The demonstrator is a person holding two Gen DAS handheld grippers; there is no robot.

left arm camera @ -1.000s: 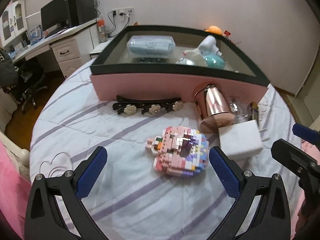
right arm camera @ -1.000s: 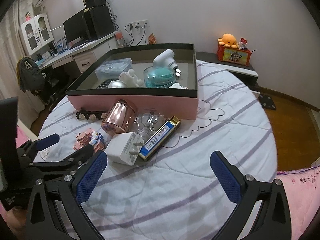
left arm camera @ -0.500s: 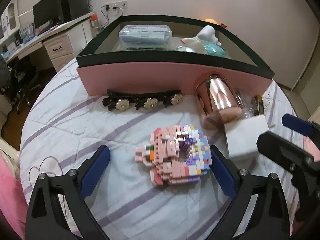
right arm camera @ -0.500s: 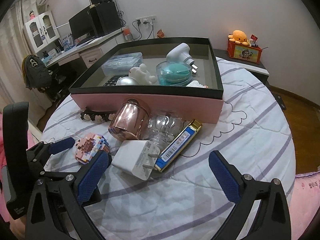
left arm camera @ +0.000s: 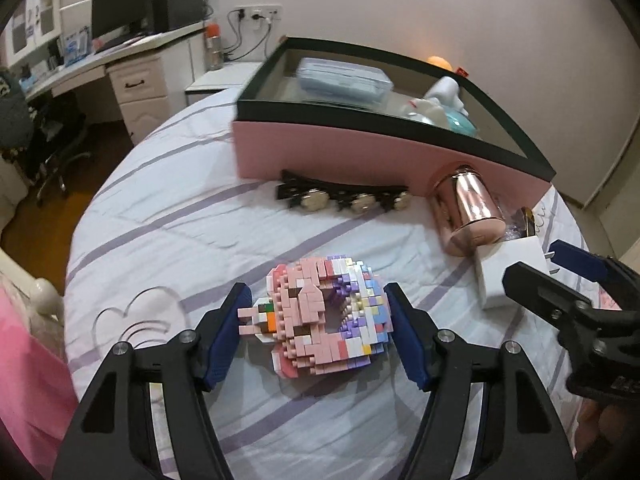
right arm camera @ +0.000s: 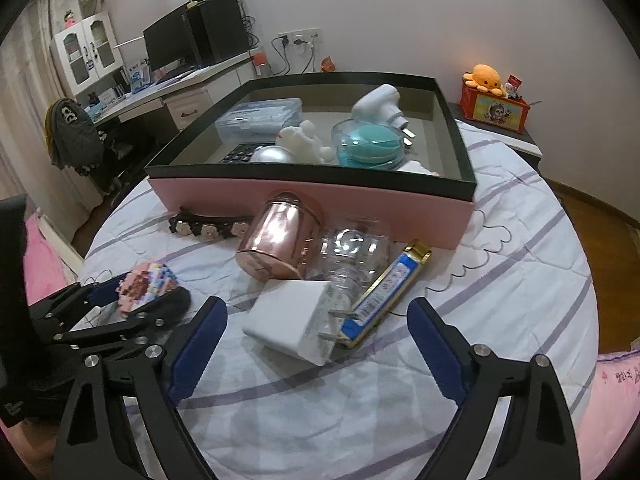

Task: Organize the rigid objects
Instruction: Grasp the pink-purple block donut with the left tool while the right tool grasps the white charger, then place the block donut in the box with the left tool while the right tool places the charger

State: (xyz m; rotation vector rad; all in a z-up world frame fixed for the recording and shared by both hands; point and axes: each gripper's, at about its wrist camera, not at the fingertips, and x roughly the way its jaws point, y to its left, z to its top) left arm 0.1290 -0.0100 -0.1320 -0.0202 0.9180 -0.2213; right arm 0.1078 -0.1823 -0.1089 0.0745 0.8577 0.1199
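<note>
- The left gripper [left arm camera: 316, 334] has its jaws apart on either side of the block figure [left arm camera: 328, 312]; the right pad looks about touching, though I can't be sure it grips yet.
- The right gripper [right arm camera: 316, 344] hovers wide apart, facing the white charger [right arm camera: 294, 320].
- Already in the pink box [right arm camera: 360, 204]: a clear case, calculator, white toy and teal container.
- Left out on the bedspread: the figure, charger, copper cup [right arm camera: 280, 236], glass bottle [right arm camera: 352, 252], blue packet [right arm camera: 388, 284] and flowered hair clip [left arm camera: 348, 196].
</note>
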